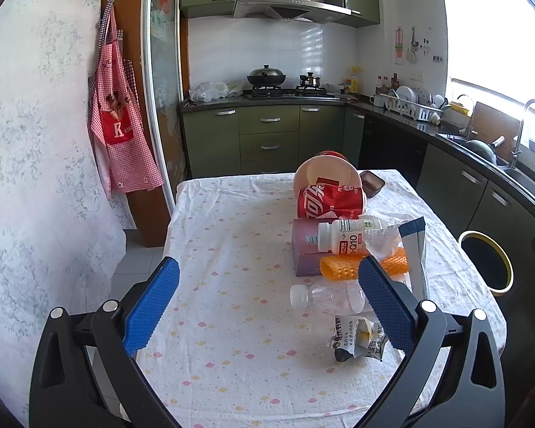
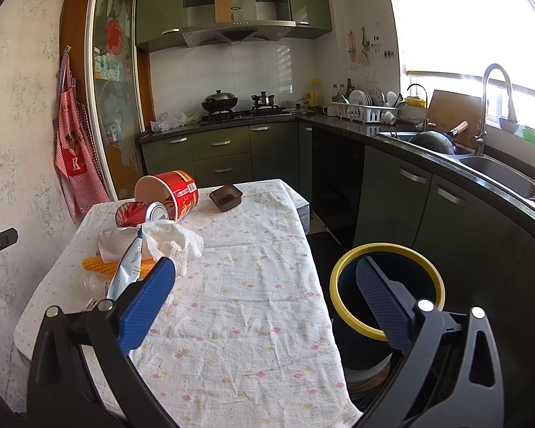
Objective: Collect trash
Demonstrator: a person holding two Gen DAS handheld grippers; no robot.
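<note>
We hold our left gripper and right gripper wide apart, both empty. The clear plastic bottle with a white cap lies on the dotted white tablecloth. It looks light, slippery and squashy; we should pinch its middle gently.

Red checked apron hung on hook against wallpapered wall. Green cabinets set under dark countertop. Lidded wok and small pot placed on gas hob, under steel range hood. Plates stacked in white dish rack. Dark pan laid in sink beside tall curved faucet. Table draped in white floral tablecloth.
</note>
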